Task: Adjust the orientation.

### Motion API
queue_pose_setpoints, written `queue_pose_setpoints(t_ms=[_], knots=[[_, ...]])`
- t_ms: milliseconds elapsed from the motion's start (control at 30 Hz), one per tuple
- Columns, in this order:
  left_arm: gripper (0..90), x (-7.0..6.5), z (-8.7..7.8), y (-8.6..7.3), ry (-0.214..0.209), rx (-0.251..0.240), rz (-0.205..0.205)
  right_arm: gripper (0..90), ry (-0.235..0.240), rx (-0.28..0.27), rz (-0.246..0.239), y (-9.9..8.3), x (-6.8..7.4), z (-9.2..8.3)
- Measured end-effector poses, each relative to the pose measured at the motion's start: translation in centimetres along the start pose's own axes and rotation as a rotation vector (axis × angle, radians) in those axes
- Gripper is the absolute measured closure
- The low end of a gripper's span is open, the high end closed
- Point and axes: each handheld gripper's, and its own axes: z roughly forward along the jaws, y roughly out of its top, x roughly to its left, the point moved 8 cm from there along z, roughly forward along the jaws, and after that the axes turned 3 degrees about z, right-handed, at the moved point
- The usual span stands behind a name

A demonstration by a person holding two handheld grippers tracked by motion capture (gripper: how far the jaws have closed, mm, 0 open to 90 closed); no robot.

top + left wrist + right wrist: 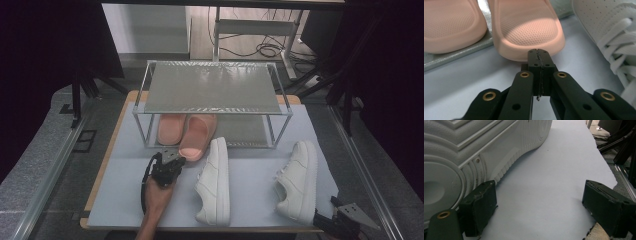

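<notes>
Two pink slippers lie side by side, partly under a wire rack (pixel 212 87). The right slipper (pixel 198 135) (pixel 529 27) sticks out toward me; the left slipper (pixel 170 129) (pixel 449 22) sits deeper on the rack's lower shelf. My left gripper (pixel 179 160) (pixel 538 52) is shut with nothing between its jaws, its tips right at the right slipper's near rim; I cannot tell if they touch. A white sneaker (pixel 215 182) (pixel 614 30) lies just right of it. My right gripper (pixel 325 220) (pixel 546 205) stands open at the heel of a second white sneaker (pixel 297 182) (pixel 474 145), whose sole is beside one jaw.
The shoes rest on a pale blue mat (pixel 125 190) (pixel 564 170) over a wooden tabletop. The rack's top shelf (pixel 210 85) is bare. Metal rails and cables run along the table's sides and behind it.
</notes>
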Motion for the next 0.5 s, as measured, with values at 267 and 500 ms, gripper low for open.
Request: queue_pose_setpoints(t_ms=[267, 500], knots=[[89.1, -0.2, 0.8, 0.5, -0.008, -0.003, 0.008, 12.0, 0.0, -0.003, 0.001, 0.0, 0.0, 0.0], [88.9, -0.5, 1.6, 1.0, -0.012, 0.001, 0.027, 12.0, 0.0, 0.0, -0.001, 0.0, 0.0, 0.0]])
